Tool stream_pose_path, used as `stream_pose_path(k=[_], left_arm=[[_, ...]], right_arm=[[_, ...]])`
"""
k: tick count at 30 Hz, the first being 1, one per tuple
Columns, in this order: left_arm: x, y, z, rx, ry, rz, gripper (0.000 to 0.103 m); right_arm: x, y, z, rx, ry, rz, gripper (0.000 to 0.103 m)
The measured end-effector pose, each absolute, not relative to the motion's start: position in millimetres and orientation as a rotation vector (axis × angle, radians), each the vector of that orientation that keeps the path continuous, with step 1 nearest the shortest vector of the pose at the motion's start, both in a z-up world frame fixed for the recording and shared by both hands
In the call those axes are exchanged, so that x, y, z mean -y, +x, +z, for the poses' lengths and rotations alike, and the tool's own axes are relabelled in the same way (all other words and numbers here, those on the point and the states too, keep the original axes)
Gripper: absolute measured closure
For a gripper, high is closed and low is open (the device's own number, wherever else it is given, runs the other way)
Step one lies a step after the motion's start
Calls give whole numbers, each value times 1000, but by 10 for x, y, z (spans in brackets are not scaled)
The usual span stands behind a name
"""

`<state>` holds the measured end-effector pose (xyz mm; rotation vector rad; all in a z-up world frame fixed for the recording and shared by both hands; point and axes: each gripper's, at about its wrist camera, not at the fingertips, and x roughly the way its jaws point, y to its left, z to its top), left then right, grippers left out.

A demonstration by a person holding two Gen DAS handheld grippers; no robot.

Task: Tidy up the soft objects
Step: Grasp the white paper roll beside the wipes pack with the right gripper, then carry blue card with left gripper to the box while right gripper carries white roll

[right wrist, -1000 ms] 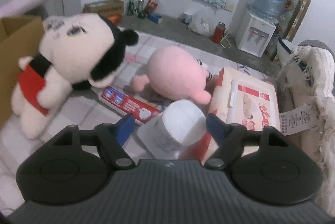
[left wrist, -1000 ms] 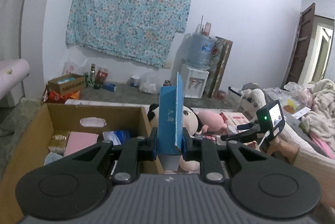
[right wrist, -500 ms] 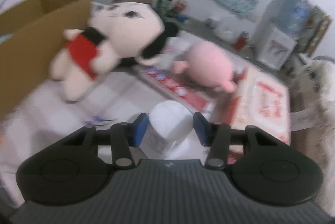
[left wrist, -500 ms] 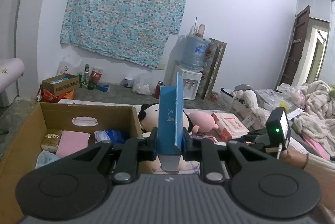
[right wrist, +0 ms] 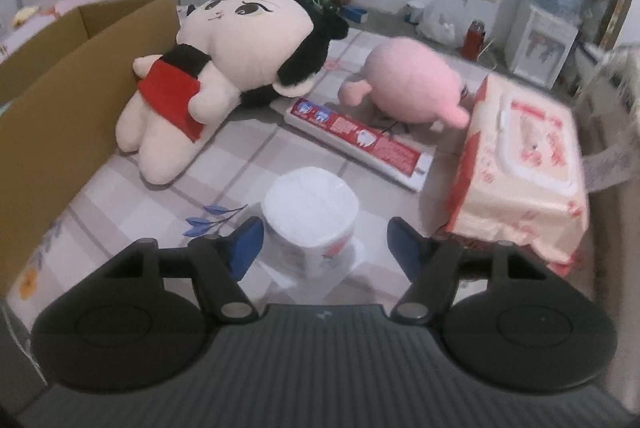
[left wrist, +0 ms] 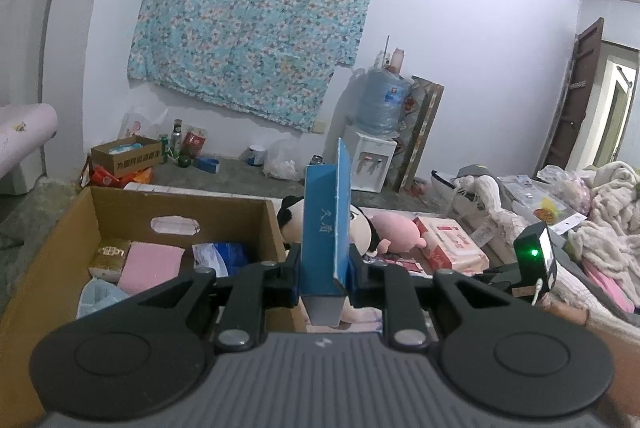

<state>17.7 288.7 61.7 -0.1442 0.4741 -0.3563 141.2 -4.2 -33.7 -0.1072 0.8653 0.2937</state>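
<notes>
Clamping an upright blue carton [left wrist: 325, 228], the left gripper [left wrist: 324, 274] hovered beside the box [left wrist: 52, 260], likely to drop it in. In the right view, the right gripper [right wrist: 322, 242], jaws just reopened, straddled without pressing a white tissue roll [right wrist: 310, 209], plastic-wrapped, upright on the bed [right wrist: 132, 203]; next it needed closing gently.

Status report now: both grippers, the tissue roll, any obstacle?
Left gripper shut on blue box. Right gripper open, jaws just widened, astride tissue roll, not gripping. Wet wipes pack close beside.
</notes>
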Motion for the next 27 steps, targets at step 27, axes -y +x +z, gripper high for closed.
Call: stream_pose_path(k=[27], left_arm=[[-3477, 42, 520, -521, -180, -217, 81]], right_arm=[[-246, 817, 330, -693, 36, 332, 53]])
